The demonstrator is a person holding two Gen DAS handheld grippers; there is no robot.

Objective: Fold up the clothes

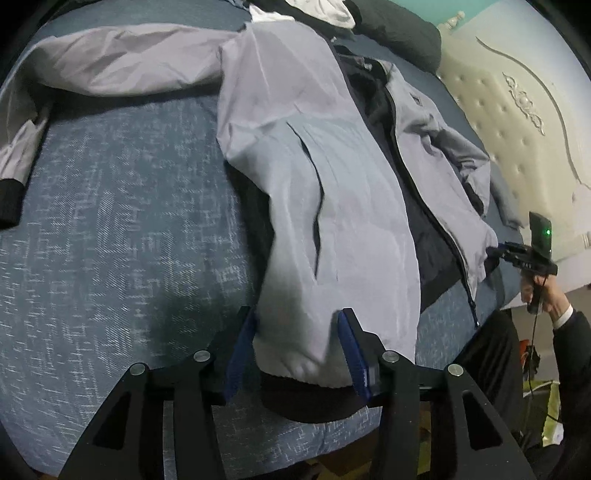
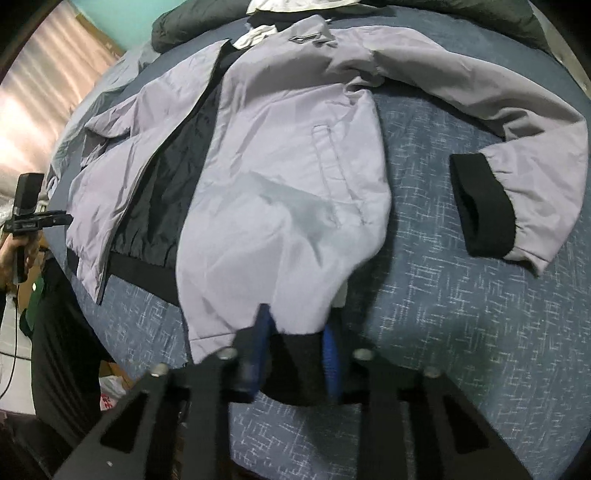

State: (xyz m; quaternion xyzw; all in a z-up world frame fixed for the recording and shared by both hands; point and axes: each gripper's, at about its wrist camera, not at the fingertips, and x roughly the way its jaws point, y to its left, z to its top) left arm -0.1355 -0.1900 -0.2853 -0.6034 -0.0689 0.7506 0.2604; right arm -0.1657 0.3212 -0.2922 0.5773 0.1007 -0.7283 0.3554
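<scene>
Left gripper (image 1: pixel 297 350): nearest the lens; blue pads stood apart on either side of the jacket's hem, fabric between them; whether they pinched it could not be told.
Right gripper (image 2: pixel 295 339): pads likewise straddled the hem of the other front panel, jaws partly parted; grip could not be told.
Jacket (image 1: pixel 314 177): grey, unzipped, dark lining exposed, lay face up on the bed (image 1: pixel 110 221), hem toward the near edge.
Sleeve (image 2: pixel 480 92): spread sideways across the cover, black cuff (image 2: pixel 480 206) curled open, well apart from the body panel.
Other sleeve (image 1: pixel 465 155): bunched on the jacket's opposite side.
Surroundings: dark and white clothes (image 2: pixel 332 7) heaped beyond the collar; tufted headboard (image 1: pixel 517 110) beside the bed; curtain (image 2: pixel 44 92) at the opposite side.
Obstructions: heap touched the collar end.
Open room: bare cover (image 2: pixel 461 314) lay between body panel and cuff, and along the near edge.
</scene>
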